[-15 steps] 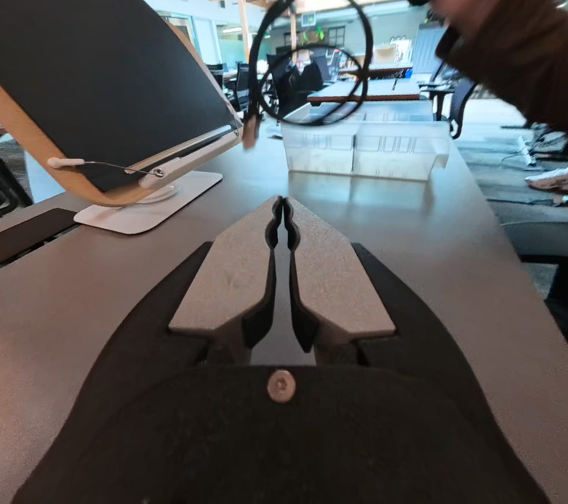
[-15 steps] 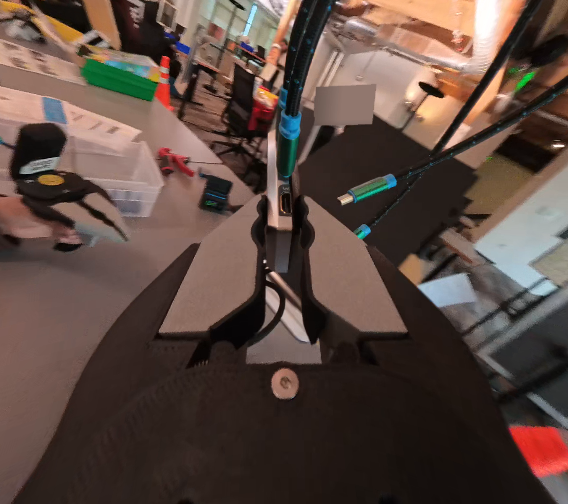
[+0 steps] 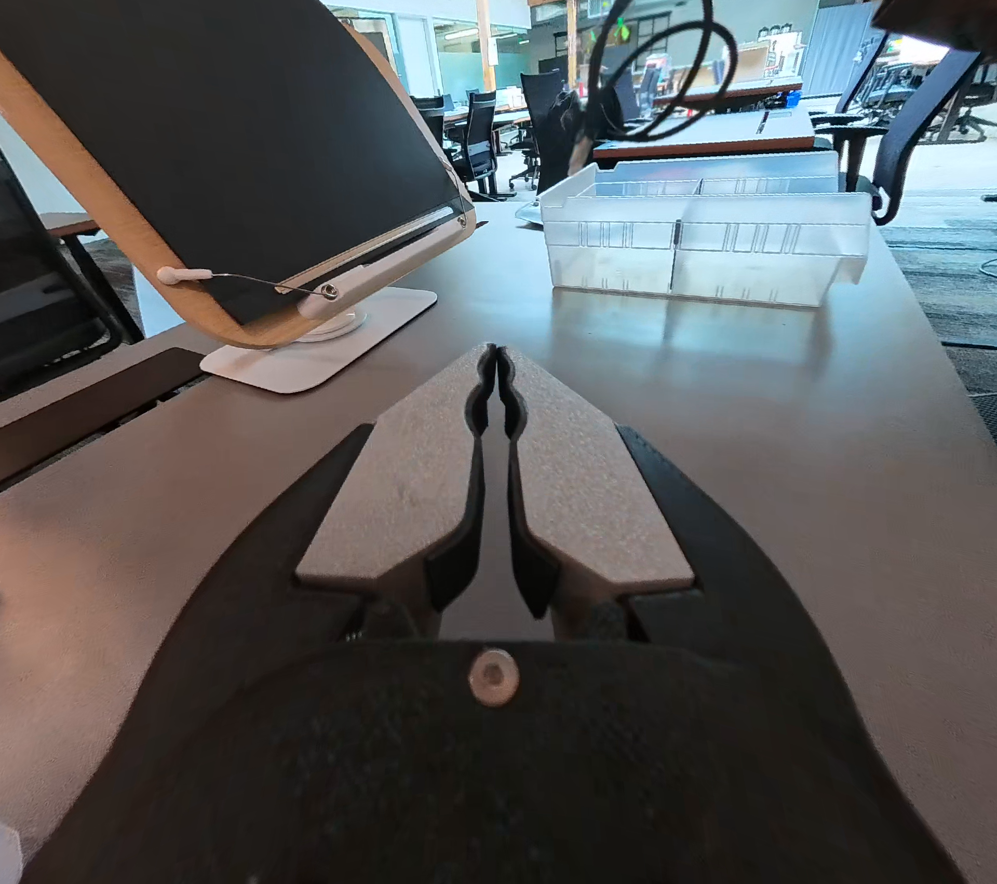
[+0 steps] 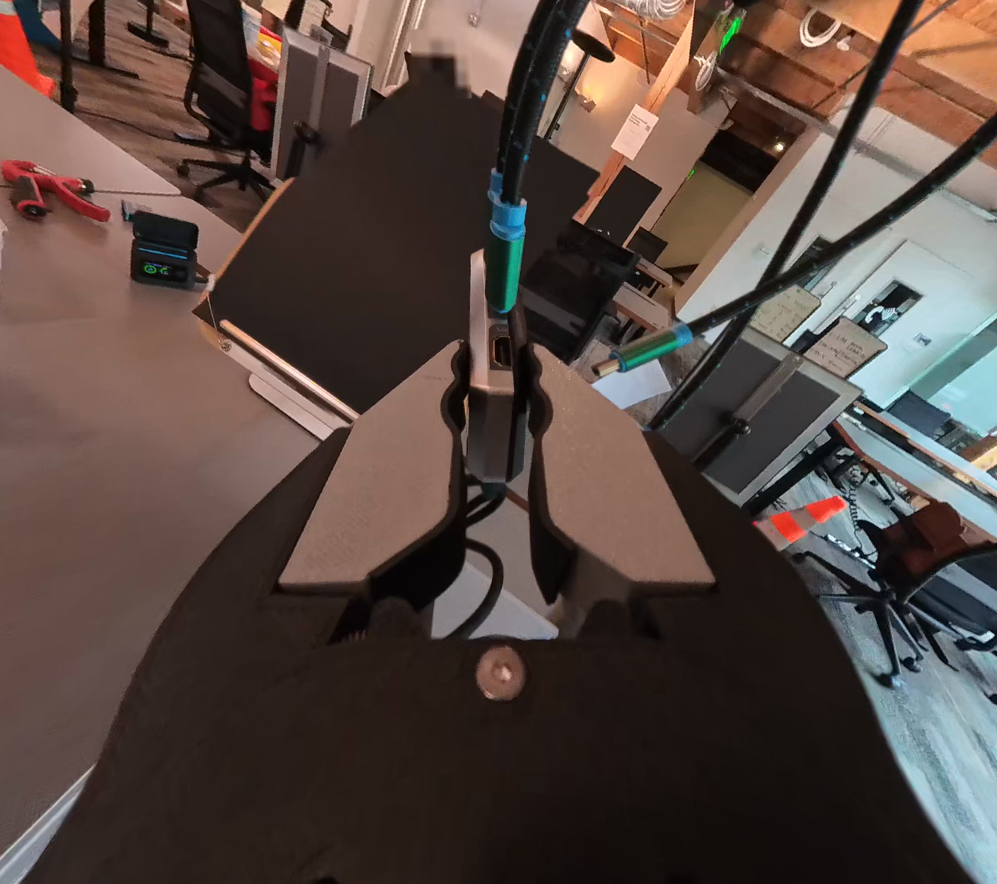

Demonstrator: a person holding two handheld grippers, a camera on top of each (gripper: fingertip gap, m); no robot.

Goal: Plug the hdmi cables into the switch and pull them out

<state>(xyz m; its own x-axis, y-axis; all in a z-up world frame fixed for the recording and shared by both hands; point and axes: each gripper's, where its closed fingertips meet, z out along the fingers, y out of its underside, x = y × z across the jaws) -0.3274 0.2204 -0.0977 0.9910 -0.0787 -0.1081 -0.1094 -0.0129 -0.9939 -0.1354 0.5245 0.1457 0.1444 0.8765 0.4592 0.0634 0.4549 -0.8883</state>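
Up high, right gripper clamps slim grey metal switch; green-shelled braided cable plugged in, second plug dangling free. Left gripper pinched together, empty.

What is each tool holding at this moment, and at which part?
The right tool is shut on the grey switch, pinching its flat sides near the middle of its body; one green-ended cable is plugged into it. The left tool is shut and holds nothing.

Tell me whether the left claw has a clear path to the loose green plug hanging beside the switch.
Probably yes. The left claw is shut, empty and low over the table. The loose plug dangles in open air beside the switch held by the right claw; nothing visibly blocks it.
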